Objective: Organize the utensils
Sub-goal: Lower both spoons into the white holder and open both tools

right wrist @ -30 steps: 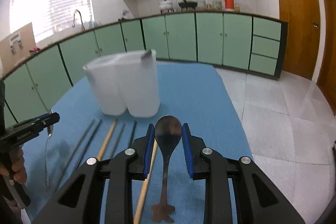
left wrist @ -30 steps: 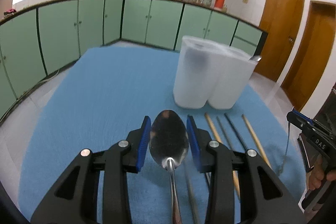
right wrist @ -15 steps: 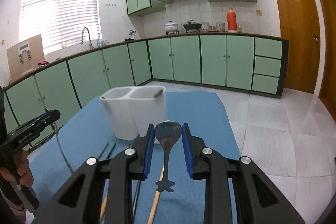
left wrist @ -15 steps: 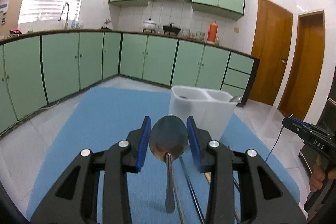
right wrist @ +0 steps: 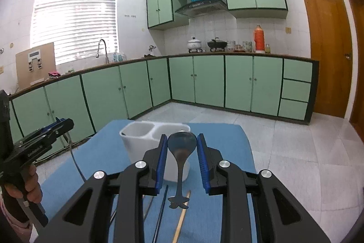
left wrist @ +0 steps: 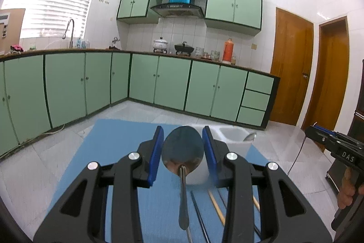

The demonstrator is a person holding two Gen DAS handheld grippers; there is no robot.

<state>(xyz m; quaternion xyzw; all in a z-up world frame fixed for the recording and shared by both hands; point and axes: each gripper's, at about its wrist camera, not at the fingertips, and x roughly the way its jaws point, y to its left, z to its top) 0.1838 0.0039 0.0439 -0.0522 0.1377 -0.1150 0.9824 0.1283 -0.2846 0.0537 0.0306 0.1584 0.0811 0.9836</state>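
A large silver spoon (left wrist: pixel 183 152) is held by its bowl between the blue pads of the left gripper (left wrist: pixel 183 146), the handle hanging down toward the camera; a smaller, darker spoon (right wrist: pixel 181 147) with a shaped handle end is clamped the same way in the right gripper (right wrist: pixel 181 147). Both spoons are carried clear of the blue mat (left wrist: pixel 113 142).

Only in the right wrist view is the white two-compartment holder (right wrist: pixel 138 140) seen nearly whole, standing on the mat beyond the fingers, both openings visible from above; what lies inside cannot be told there. In the left wrist view the holder (left wrist: pixel 234 136) is largely hidden behind the held spoon, but a metal utensil tip (left wrist: pixel 250 136) is shown leaning out over the rim of its right compartment. Each view also catches the other gripper at its edge, gripped by a hand (right wrist: pixel 31 186).

Dark chopsticks (left wrist: pixel 200 215) and wooden chopsticks (left wrist: pixel 216 206) are left lying on the mat below the fingers, in front of the holder. Bare mat is seen to the left of the holder, and its far edge lies just behind the holder. Beyond the mat a pale tiled floor (right wrist: pixel 295 152) stretches open to green base cabinets (left wrist: pixel 173 83) along two walls, with a worktop carrying pots and an orange flask (right wrist: pixel 259 38), a sink tap, a blinded window, wall cupboards, a range hood and two wooden doors (left wrist: pixel 293 65)
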